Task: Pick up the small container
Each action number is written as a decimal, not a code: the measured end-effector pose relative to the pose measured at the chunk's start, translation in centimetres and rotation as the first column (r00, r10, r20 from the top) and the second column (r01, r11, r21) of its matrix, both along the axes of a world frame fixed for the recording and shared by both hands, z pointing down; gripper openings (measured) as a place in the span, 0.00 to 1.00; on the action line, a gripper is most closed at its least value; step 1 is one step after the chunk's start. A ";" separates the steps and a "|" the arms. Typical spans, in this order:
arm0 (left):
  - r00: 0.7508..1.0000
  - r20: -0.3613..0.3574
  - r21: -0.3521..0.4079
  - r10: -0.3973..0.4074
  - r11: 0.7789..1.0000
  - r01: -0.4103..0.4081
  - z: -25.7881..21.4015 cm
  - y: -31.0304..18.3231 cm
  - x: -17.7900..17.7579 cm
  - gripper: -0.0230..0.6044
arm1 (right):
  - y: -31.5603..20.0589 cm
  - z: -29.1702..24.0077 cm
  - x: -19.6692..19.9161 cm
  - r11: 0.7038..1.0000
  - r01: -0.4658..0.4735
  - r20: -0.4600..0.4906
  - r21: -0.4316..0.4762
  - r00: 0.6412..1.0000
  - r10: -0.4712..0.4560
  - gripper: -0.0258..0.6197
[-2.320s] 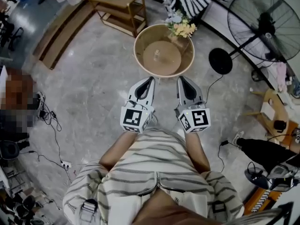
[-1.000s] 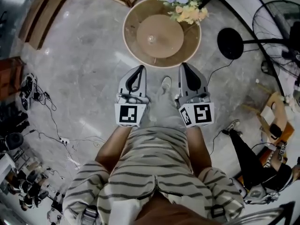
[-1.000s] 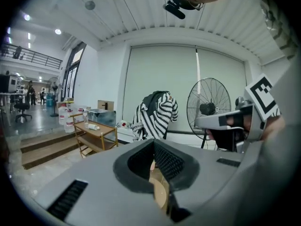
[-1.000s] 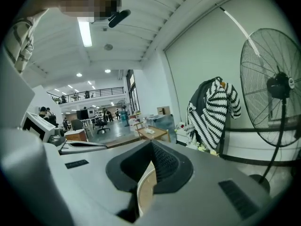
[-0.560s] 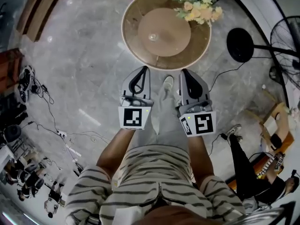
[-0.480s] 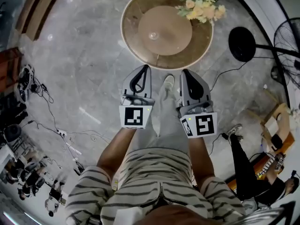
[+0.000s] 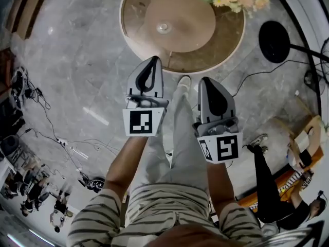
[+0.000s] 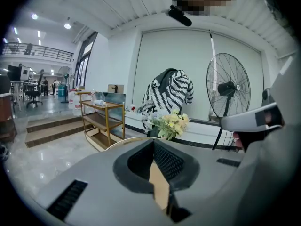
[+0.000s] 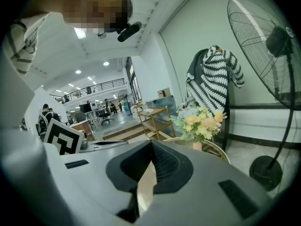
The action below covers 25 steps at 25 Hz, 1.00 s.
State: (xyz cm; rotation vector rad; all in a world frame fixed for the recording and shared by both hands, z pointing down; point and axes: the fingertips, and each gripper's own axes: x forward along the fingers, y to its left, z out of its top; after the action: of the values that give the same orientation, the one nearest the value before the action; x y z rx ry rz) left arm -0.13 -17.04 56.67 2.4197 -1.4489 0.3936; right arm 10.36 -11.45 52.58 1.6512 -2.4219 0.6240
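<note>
I hold my left gripper (image 7: 152,62) and my right gripper (image 7: 207,82) out in front of me, both with jaws shut together and nothing in them, and the small container (image 7: 164,28) sits far ahead on the round table (image 7: 136,9), so I have not picked it up yet.
</note>
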 end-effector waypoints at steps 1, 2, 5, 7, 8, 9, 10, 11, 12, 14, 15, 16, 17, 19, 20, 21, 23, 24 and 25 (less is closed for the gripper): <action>1.000 0.006 0.000 0.001 1.000 -0.001 0.8 -0.2 0.1 0.03 | 0.1 0.6 0.1 1.000 -0.001 0.000 -0.005 1.000 0.001 0.05; 1.000 0.009 0.000 -0.002 1.000 0.002 1.6 -0.4 0.2 0.03 | 0.2 1.1 0.3 1.000 -0.004 0.000 -0.010 1.000 0.004 0.05; 1.000 0.014 0.001 -0.012 1.000 0.012 3.5 -0.9 0.4 0.03 | 0.4 2.4 0.5 1.000 -0.015 0.006 -0.021 1.000 0.015 0.05; 1.000 0.020 -0.005 -0.018 1.000 0.018 4.7 -1.1 0.3 0.03 | 0.6 3.3 0.5 0.999 -0.015 0.009 -0.029 1.000 0.016 0.05; 1.000 0.023 -0.010 -0.020 1.000 0.020 5.3 -1.2 0.3 0.03 | 0.6 3.8 0.4 0.999 -0.014 0.010 -0.034 1.000 0.015 0.05; 0.999 0.027 -0.015 -0.023 1.000 0.023 5.9 -1.2 0.3 0.03 | 0.6 4.2 0.2 0.999 -0.013 0.013 -0.037 1.000 0.014 0.05; 0.999 0.031 -0.021 -0.024 0.999 0.025 6.6 -1.3 0.3 0.03 | 0.5 4.6 0.1 0.999 -0.012 0.016 -0.041 1.000 0.013 0.05; 0.999 0.038 -0.027 -0.024 0.999 0.025 7.3 -1.3 0.3 0.03 | 0.5 4.9 0.0 0.999 -0.011 0.019 -0.043 1.000 0.012 0.05; 0.999 0.046 -0.032 -0.022 0.999 0.023 8.0 -1.4 0.2 0.03 | 0.4 5.3 -0.2 0.999 -0.008 0.022 -0.045 1.000 0.009 0.05; 0.998 0.057 -0.038 -0.023 0.999 0.025 9.4 -1.7 0.1 0.03 | 0.3 6.1 -0.4 0.999 -0.004 0.024 -0.048 1.000 0.005 0.05; 0.998 0.058 -0.039 -0.028 0.999 0.030 10.1 -1.8 0.0 0.03 | 0.3 6.5 -0.5 0.999 -0.003 0.024 -0.050 1.000 0.005 0.05; 0.998 0.057 -0.040 -0.035 0.999 0.037 10.7 -1.9 -0.2 0.03 | 0.3 6.9 -0.5 0.999 -0.005 0.024 -0.053 1.000 0.006 0.05; 0.997 0.057 -0.041 -0.041 0.998 0.044 11.3 -1.9 -0.4 0.03 | 0.4 7.3 -0.6 0.998 -0.008 0.025 -0.057 1.000 0.009 0.05; 0.997 0.062 -0.045 -0.049 0.998 0.052 12.6 -2.0 -0.8 0.05 | 0.6 8.1 -0.8 0.998 -0.014 0.030 -0.064 0.999 0.016 0.05; 0.997 0.064 -0.049 -0.050 0.997 0.053 13.2 -2.1 -0.8 0.09 | 0.6 8.5 -0.8 0.998 -0.017 0.031 -0.068 0.999 0.019 0.05; 0.997 0.065 -0.053 -0.048 0.997 0.052 13.9 -2.2 -0.8 0.16 | 0.6 9.0 -0.8 0.997 -0.020 0.032 -0.072 0.999 0.022 0.05; 0.996 0.073 -0.060 -0.045 0.997 0.050 15.2 -2.5 -0.5 0.25 | 0.5 9.8 -0.8 0.997 -0.022 0.031 -0.080 0.999 0.024 0.05; 0.996 0.076 -0.064 -0.046 0.997 0.051 15.8 -2.7 -0.4 0.26 | 0.5 10.1 -0.7 0.996 -0.021 0.031 -0.083 0.999 0.024 0.05; 0.996 0.079 -0.070 -0.045 0.996 0.051 16.4 -2.9 -0.3 0.27 | 0.6 10.3 -0.8 0.996 -0.020 0.029 -0.087 0.999 0.022 0.05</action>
State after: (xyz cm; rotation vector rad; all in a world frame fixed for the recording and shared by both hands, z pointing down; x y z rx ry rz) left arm -0.45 -19.93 73.03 2.3324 -1.4954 0.5239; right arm 9.58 -10.89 62.93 1.6467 -2.3652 0.7510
